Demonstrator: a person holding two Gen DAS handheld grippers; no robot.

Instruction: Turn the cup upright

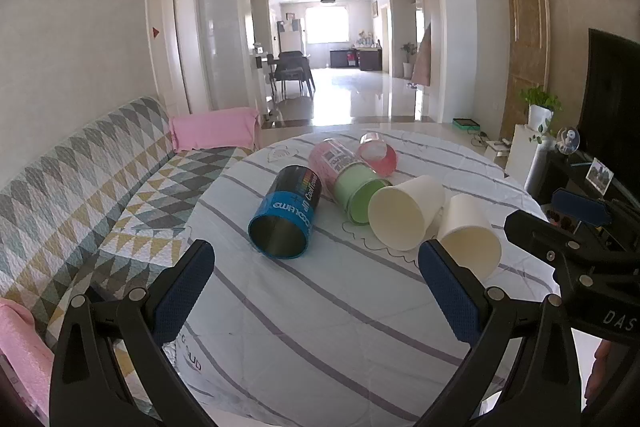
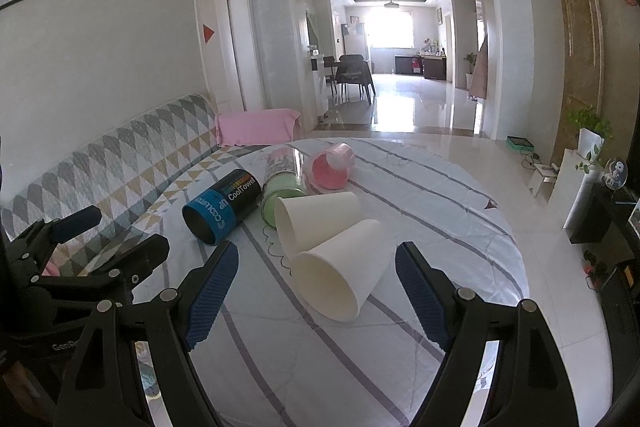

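Note:
Several cups lie on their sides on a striped round table (image 1: pixel 320 327) (image 2: pixel 312 347). Nearest my right gripper (image 2: pixel 316 291) is a white paper cup (image 2: pixel 340 271) (image 1: pixel 470 233), mouth toward me, between the open fingers. A second white cup (image 2: pixel 316 215) (image 1: pixel 404 213) lies behind it. A black and blue tube (image 1: pixel 284 213) (image 2: pixel 222 205), a green cup (image 1: pixel 358 193) (image 2: pixel 282 193) and a pink cup (image 1: pixel 378 155) (image 2: pixel 330 167) lie further back. My left gripper (image 1: pixel 316 287) is open and empty, short of the tube. The right gripper also shows in the left wrist view (image 1: pixel 560 223).
A patterned sofa (image 1: pixel 80 187) (image 2: pixel 112 163) with a pink cushion (image 1: pixel 214 131) runs along the table's left. A white stand with a plant (image 1: pixel 536 131) and a dark TV unit (image 1: pixel 592 171) stand right. Tiled floor lies beyond the table.

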